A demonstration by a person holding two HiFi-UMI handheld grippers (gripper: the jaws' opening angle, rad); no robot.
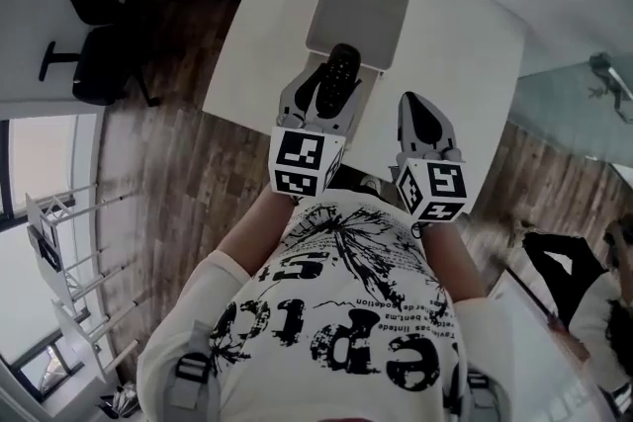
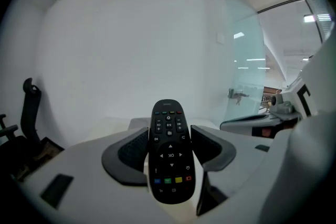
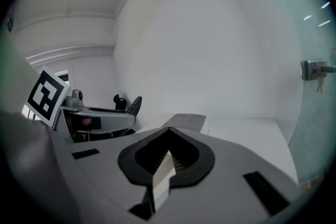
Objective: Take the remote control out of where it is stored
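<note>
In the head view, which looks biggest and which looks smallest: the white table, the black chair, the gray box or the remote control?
1. white table
2. black chair and gray box: they look about alike, so I won't rank them.
3. remote control: smallest, even though it is held up nearer the camera.

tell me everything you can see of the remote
The remote is black, slim and rounded, plastic by its look, with small white-marked buttons, a ring of arrows and a row of blue, green, yellow and red keys. It is held button side up, clamped at its sides between the left gripper's jaws.
</note>
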